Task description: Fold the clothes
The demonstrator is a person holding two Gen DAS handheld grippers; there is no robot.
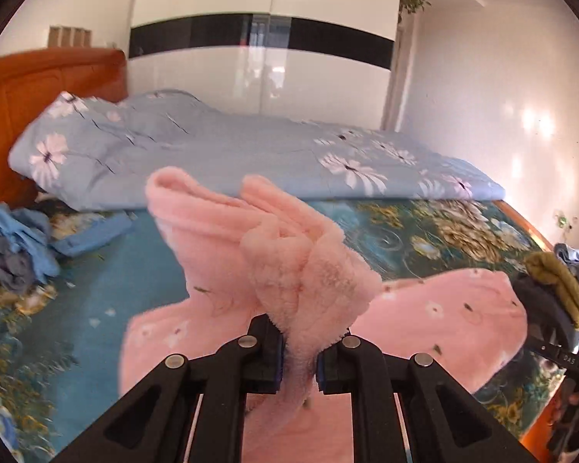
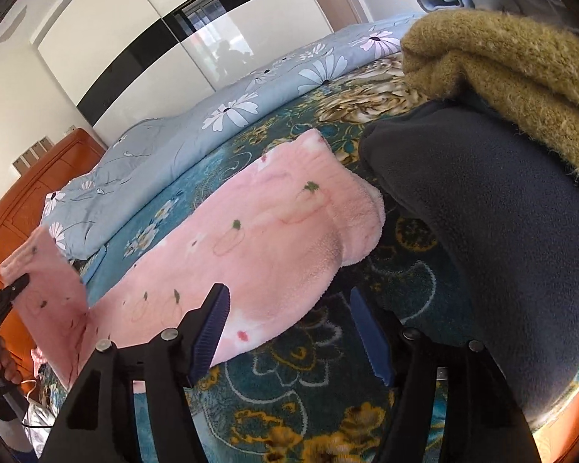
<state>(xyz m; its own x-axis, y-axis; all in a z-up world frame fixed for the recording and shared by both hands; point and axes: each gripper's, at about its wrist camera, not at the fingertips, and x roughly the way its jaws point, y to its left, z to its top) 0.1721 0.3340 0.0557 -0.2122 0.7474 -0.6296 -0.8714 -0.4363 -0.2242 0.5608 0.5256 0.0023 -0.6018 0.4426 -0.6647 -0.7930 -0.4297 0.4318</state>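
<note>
On the bed with the teal floral cover (image 2: 301, 397) lies a pink fleece garment with a small fruit print (image 2: 251, 247), spread partly flat across the middle of the cover. One bunched end of it is raised off the bed and clamped between the blue-padded fingers of the left hand-held gripper (image 1: 299, 362), whose jaws are drawn narrow on the fabric; the lifted folds stand up in front of that camera. The right hand-held gripper (image 2: 293, 332) hangs just above the cover with its jaws wide apart and nothing between them, its left finger at the near edge of the pink garment. A dark grey fleece garment (image 2: 501, 239) lies just beside the pink one, with a mustard knitted garment (image 2: 513, 73) stacked on top. A light blue quilt with white flowers (image 1: 220, 146) lies along the far side of the bed, against an orange wooden headboard (image 1: 38, 88). Crumpled blue clothes (image 1: 23, 239) sit near the headboard.
</note>
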